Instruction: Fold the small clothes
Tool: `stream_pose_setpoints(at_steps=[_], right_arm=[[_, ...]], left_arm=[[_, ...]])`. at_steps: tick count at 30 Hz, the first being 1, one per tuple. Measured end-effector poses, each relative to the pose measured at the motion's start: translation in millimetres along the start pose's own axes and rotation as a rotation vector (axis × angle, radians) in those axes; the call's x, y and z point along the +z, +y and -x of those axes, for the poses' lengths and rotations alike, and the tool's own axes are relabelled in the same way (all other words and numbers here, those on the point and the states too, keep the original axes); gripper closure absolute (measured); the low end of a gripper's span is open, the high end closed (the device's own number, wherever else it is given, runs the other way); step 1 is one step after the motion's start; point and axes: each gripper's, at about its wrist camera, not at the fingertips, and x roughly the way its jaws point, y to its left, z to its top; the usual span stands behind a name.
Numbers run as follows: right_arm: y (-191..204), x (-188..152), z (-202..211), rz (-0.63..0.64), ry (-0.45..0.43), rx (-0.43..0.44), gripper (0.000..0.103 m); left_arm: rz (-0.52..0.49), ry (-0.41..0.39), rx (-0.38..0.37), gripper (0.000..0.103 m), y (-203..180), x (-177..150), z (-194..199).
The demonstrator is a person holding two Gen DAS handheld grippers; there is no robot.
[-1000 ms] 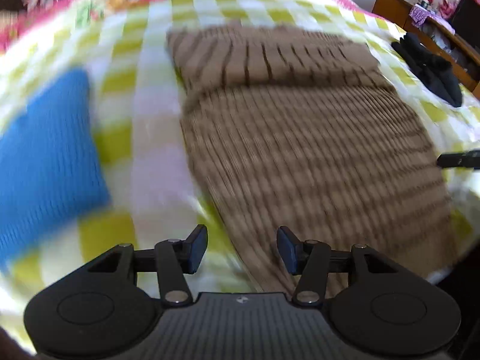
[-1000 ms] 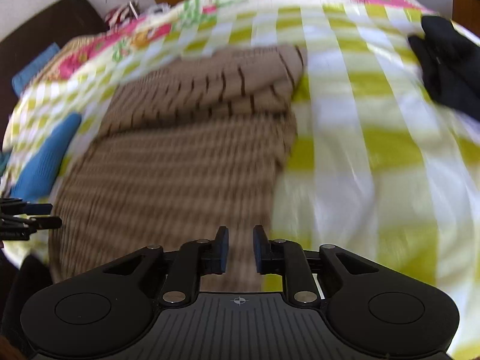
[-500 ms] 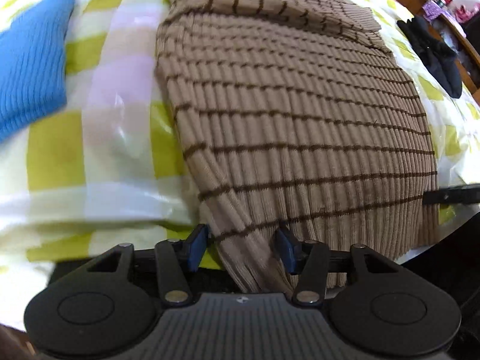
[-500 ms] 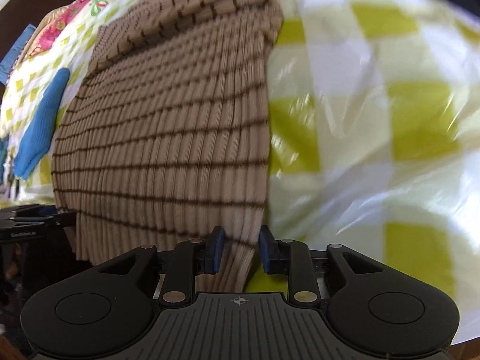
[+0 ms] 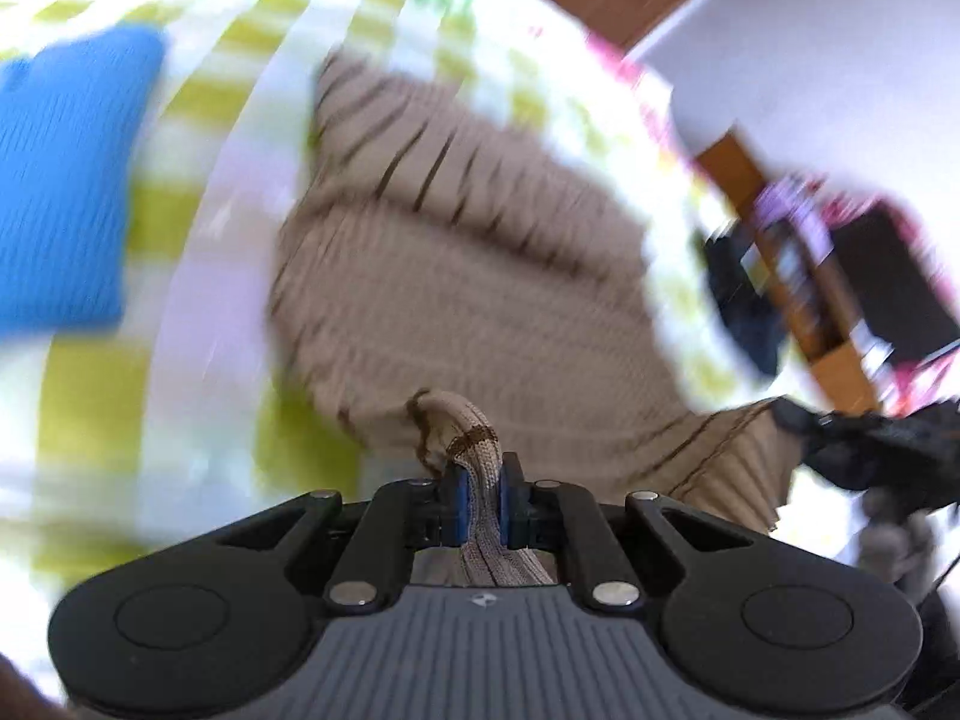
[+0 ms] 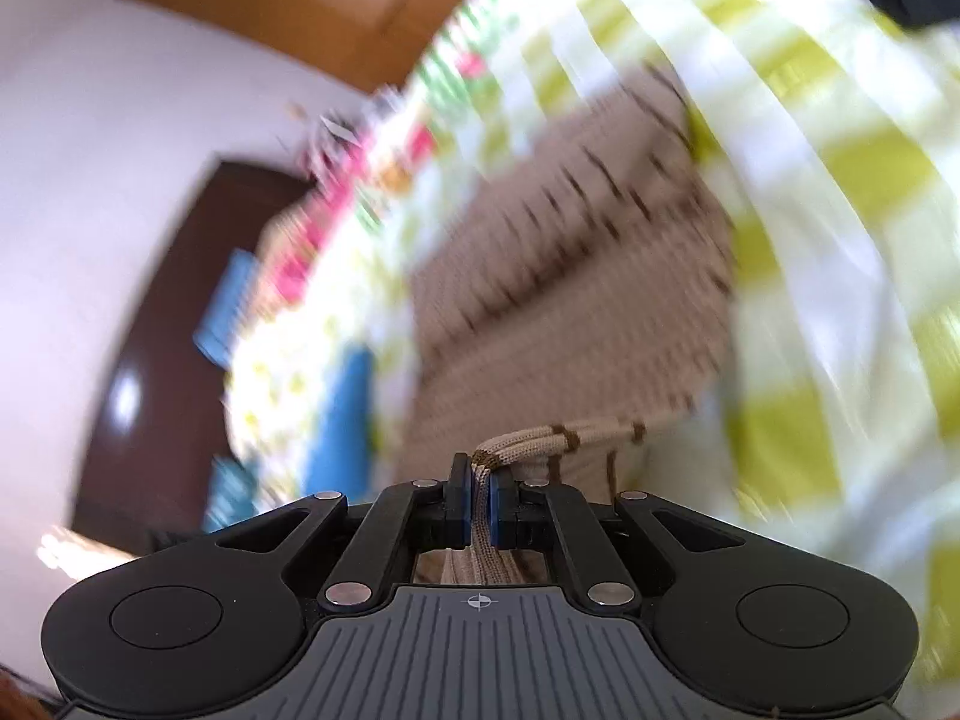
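A tan ribbed sweater (image 5: 480, 276) with thin brown stripes lies on the checked bedspread (image 5: 198, 276); it also shows in the right wrist view (image 6: 570, 300). My left gripper (image 5: 481, 501) is shut on the sweater's near hem, lifted off the bed. My right gripper (image 6: 480, 501) is shut on the hem's other corner, also lifted. The right gripper shows at the right edge of the left wrist view (image 5: 840, 438). Both views are blurred by motion.
A blue knit garment (image 5: 60, 198) lies left of the sweater and shows in the right wrist view (image 6: 342, 414). Dark clothes (image 5: 738, 312) lie at the bed's right. A wooden shelf (image 5: 810, 300) stands beyond. A dark headboard (image 6: 174, 330) is at the left.
Both grippers closed on the sweater's near hem and lifted it. Both cameras now tilt upward and swing, so the far room comes into view.
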Motion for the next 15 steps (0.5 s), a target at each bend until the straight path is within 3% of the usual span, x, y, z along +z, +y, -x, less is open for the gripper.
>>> stream_pose_setpoints(at_steps=[3, 6, 9, 12, 15], right_arm=[[11, 35, -9, 0.0, -0.099, 0.076, 0.098], [10, 80, -29, -0.032, -0.2, 0.107, 0.098], [-6, 127, -62, -0.09, -0.29, 0.058, 0.098], [-30, 172, -105, -0.144, -0.351, -0.013, 0.097], [-58, 194, -140, -0.168, -0.334, -0.133, 0.092]], left_arm=[[0.022, -0.091, -0.098, 0.079, -3, 45, -11], [0.031, -0.174, -0.13, 0.079, 4, 99, -32], [0.101, -0.231, -0.136, 0.079, 29, 149, -67], [0.173, -0.272, -0.062, 0.079, 59, 185, -107], [0.246, -0.264, -0.001, 0.078, 83, 198, -133]])
